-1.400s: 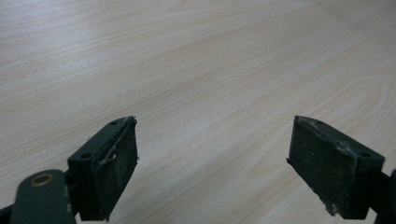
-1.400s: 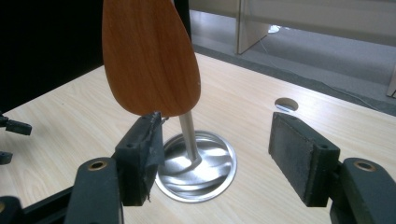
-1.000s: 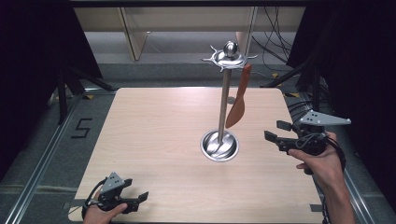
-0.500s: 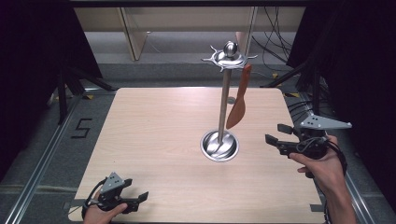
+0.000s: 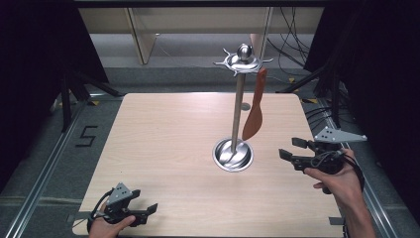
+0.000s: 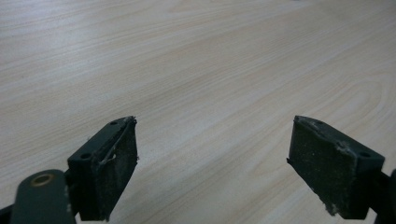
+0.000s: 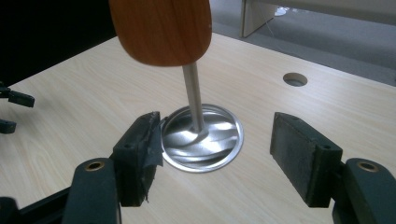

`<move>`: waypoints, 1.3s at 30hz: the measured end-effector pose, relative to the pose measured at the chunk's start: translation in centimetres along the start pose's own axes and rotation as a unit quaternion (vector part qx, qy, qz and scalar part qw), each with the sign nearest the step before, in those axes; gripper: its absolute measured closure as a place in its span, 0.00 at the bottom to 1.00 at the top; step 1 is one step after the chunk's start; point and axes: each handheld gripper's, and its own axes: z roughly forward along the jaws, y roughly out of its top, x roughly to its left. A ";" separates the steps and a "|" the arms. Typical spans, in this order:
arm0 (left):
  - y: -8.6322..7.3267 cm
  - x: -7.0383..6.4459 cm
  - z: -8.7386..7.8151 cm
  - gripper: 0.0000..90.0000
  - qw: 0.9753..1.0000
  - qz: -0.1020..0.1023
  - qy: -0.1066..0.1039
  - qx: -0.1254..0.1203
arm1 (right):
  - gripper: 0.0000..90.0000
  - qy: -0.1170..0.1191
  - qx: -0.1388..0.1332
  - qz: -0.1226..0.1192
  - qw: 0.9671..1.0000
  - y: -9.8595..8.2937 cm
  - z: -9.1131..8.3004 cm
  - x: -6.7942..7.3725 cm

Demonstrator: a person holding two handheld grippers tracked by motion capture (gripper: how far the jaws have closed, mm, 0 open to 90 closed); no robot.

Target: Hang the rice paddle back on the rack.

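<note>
Clearly right gripper (image 5: 293,148) nearer: jaws wide, empty, aimed at stand (image 5: 234,154). Spatula (image 5: 254,105) hangs upright from stand's top hook, above and ahead of it. Left gripper (image 5: 146,212) wide, idle, well apart at near table (image 5: 163,134) edge.

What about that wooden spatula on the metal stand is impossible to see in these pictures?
- Right gripper view: the spatula is cut off by the top edge, so its handle and hook are missing.
- High view: how the spatula hangs from the stand is too small to tell.
</note>
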 end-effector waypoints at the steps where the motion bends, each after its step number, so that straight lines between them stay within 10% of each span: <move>1: 0.0 0.1 -0.1 0.16 1.000 0.008 -0.001 0.007 | 0.39 0.000 0.004 0.000 1.000 0.0 0.1 0.0; 39: 0.0 -0.4 0.2 0.16 1.000 -0.010 0.005 -0.004 | 0.38 0.027 0.086 0.001 0.996 -4.7 3.5 1.4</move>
